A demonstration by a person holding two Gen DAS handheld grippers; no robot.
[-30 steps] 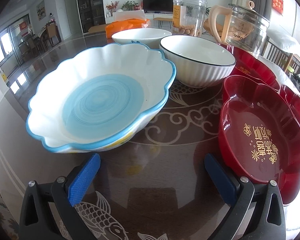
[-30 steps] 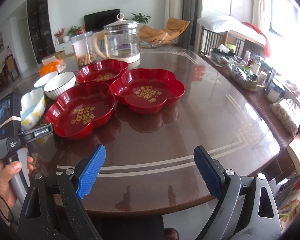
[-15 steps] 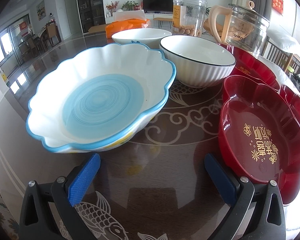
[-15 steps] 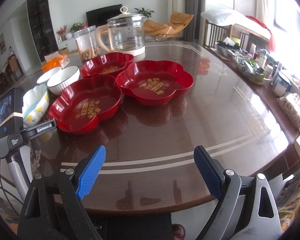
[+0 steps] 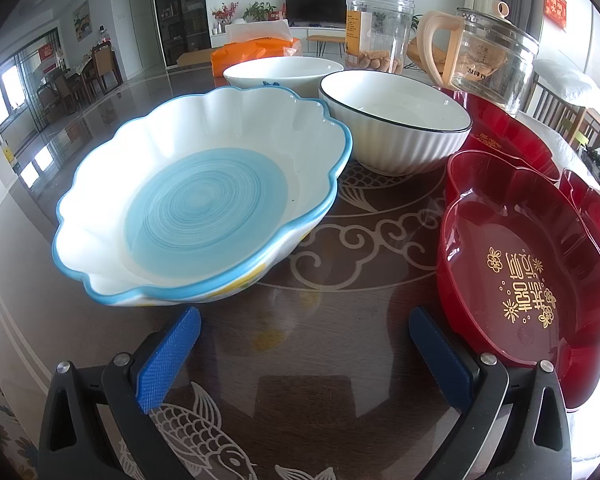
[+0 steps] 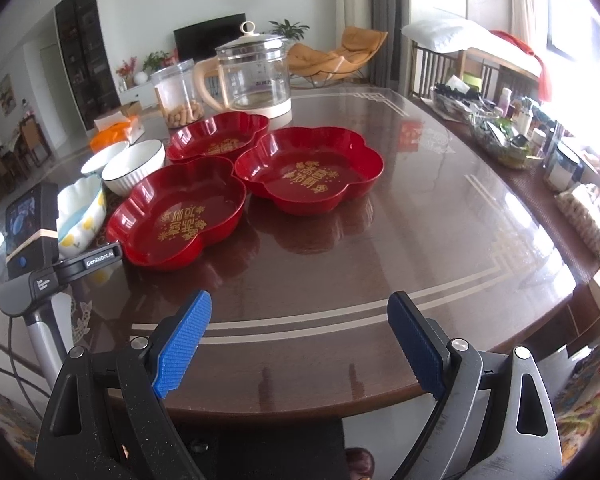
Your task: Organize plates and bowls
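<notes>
A wavy bowl (image 5: 204, 200) with a blue middle sits on the brown bench (image 5: 320, 352), on the left. Just behind it are a white bowl (image 5: 396, 124) with a dark rim and another white bowl (image 5: 282, 74) farther back. To the right sit three red plates shaped like flowers: a near one (image 6: 180, 216), a right one (image 6: 312, 168) and a far one (image 6: 218, 138). A glass kettle (image 6: 256, 76) and a clear jar (image 6: 178, 96) stand behind them. The left gripper (image 5: 304, 344) is near the wavy bowl, fingers wide apart, holding nothing. The right gripper (image 6: 300, 340) is over the bench's near edge, fingers wide apart too.
</notes>
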